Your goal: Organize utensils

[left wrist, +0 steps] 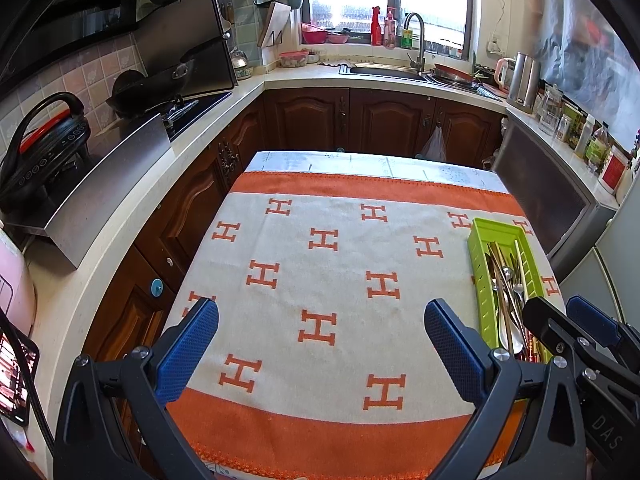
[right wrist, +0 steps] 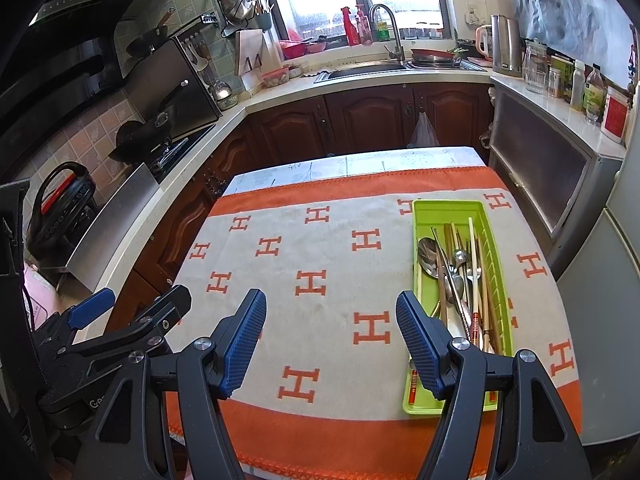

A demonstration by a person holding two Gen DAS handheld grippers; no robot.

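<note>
Hovering side by side over the near edge of the table, both tools are seen tilted down at the cloth. The left gripper [left wrist: 320, 340] is held wide apart, nothing between its blue pads [left wrist: 188, 344], only bare fabric beneath. The right gripper [right wrist: 330, 340] is spread as well and nothing is gripped; its right pad [right wrist: 420, 344] is seen just beside the near end of the green tray [right wrist: 448, 208]. Further out, the orange and cream cloth [right wrist: 320, 280] with its H pattern is laid across the table. On its right side the tray is set lengthwise, and the utensils [right wrist: 460, 280] are piled inside it: spoons, forks and chopsticks together. Beyond, dark wooden cabinets [right wrist: 360, 120] and a sink [right wrist: 360, 70] are made out.
</note>
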